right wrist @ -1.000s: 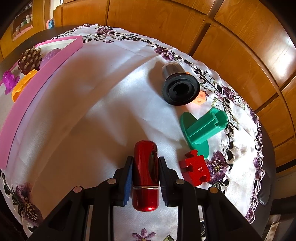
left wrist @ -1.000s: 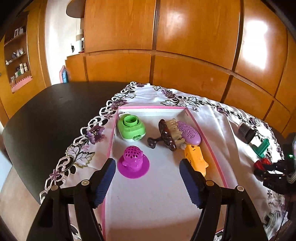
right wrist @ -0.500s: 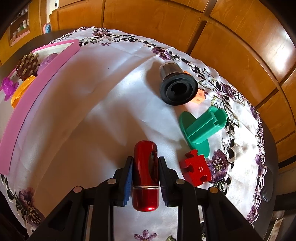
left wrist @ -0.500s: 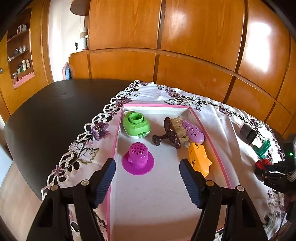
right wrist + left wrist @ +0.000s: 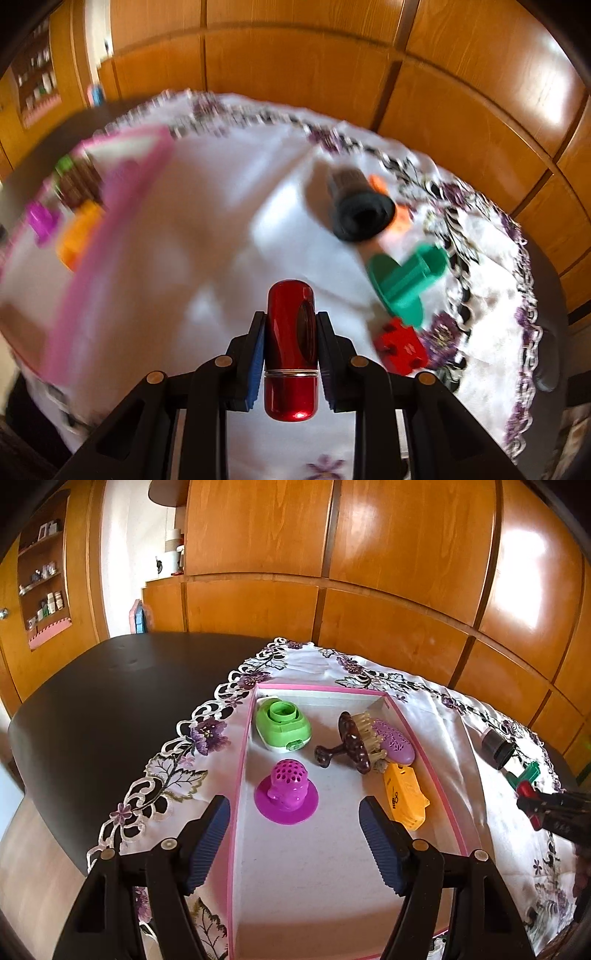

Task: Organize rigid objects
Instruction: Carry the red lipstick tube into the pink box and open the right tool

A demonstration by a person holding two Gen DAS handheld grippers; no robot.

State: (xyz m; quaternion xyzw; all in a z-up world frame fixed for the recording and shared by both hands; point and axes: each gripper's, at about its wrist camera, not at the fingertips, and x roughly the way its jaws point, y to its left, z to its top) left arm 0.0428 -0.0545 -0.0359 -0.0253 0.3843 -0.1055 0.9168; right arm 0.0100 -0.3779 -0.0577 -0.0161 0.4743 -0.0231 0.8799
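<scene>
Five things already lie inside the pink tray [image 5: 443,794]. The right gripper [image 5: 291,334] is clamped on a red capsule [image 5: 291,332], right of the tray. A black cylinder [image 5: 360,218], green piece [image 5: 406,288] and red puzzle piece [image 5: 400,347] remain outside. The left gripper [image 5: 295,834] hangs over the tray, fingers apart and empty.

Brush [image 5: 354,742] in tray [image 5: 448,808]; cylinder [image 5: 360,214] outside, right.
</scene>
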